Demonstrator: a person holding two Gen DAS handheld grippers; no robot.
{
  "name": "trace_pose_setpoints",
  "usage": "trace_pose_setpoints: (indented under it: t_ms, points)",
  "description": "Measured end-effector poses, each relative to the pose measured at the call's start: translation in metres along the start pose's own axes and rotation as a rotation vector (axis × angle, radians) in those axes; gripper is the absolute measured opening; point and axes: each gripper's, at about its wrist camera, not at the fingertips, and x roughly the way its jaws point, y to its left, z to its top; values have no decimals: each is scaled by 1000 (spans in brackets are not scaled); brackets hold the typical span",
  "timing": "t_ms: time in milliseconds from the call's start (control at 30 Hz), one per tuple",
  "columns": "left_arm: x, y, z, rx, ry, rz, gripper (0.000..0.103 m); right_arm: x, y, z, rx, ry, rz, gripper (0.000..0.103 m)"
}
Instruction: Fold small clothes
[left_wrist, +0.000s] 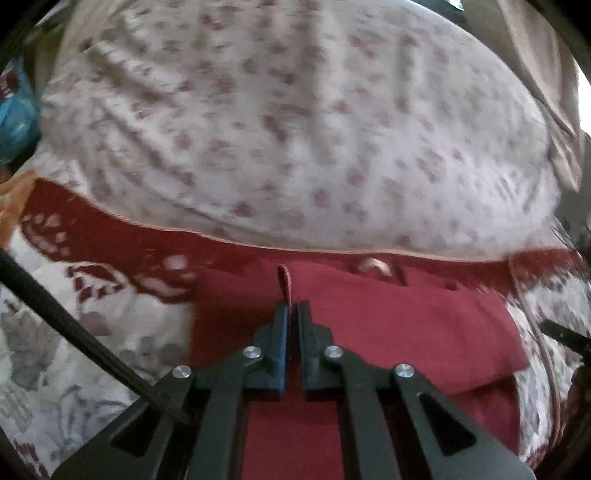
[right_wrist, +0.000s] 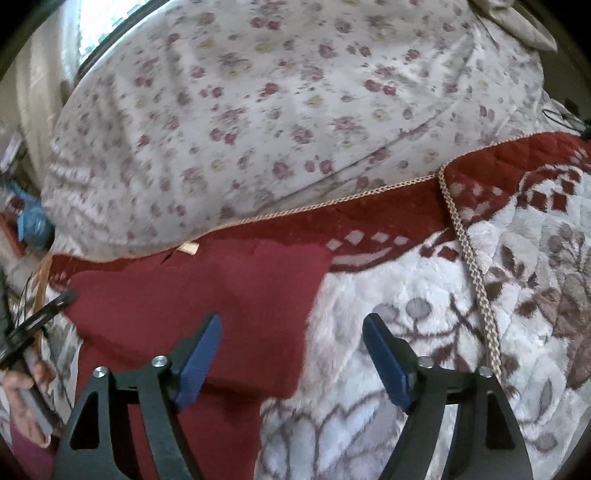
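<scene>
One red garment (left_wrist: 369, 332) in play, lying flat on the patterned blanket (right_wrist: 406, 387) of the bed, just beside both grippers. Left gripper (left_wrist: 291, 310) with jaws pinched together on a small loop or fold of the red cloth (left_wrist: 284, 284), lifted slightly off the rest. Right gripper (right_wrist: 291, 332) with jaws spread wide, holding nothing, poised over the garment's right edge where red cloth meets blanket. Already folded at least once, by the look of the doubled layers and the straight edge in the left wrist view; probably midway. Likely left: another fold, then smoothing and setting aside. Exact kind of garment hard to tell through blur. Beyond the garment, the blanket's braided trim (right_wrist: 458, 229), then a flowered sheet (right_wrist: 295, 92) covering the far bed.
</scene>
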Motion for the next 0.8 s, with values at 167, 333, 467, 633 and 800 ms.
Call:
trace_pose_setpoints:
  t_ms: [167, 333, 467, 633, 800]
  points:
    - [29, 23, -9, -46, 83, 97, 5, 44, 7, 8, 19, 89, 6, 85]
    - [36, 32, -11, -65, 111, 120, 5, 92, 6, 12, 119, 175, 66, 82]
    - [42, 27, -15, -56, 133, 114, 12, 92, 31, 21, -43, 139, 4, 11]
    - [56, 12, -24, -7, 168, 141, 30, 99, 11, 21, -24, 146, -98, 11]
    - [53, 8, -27, 6, 163, 127, 44, 65, 5, 14, 54, 96, -62, 32]
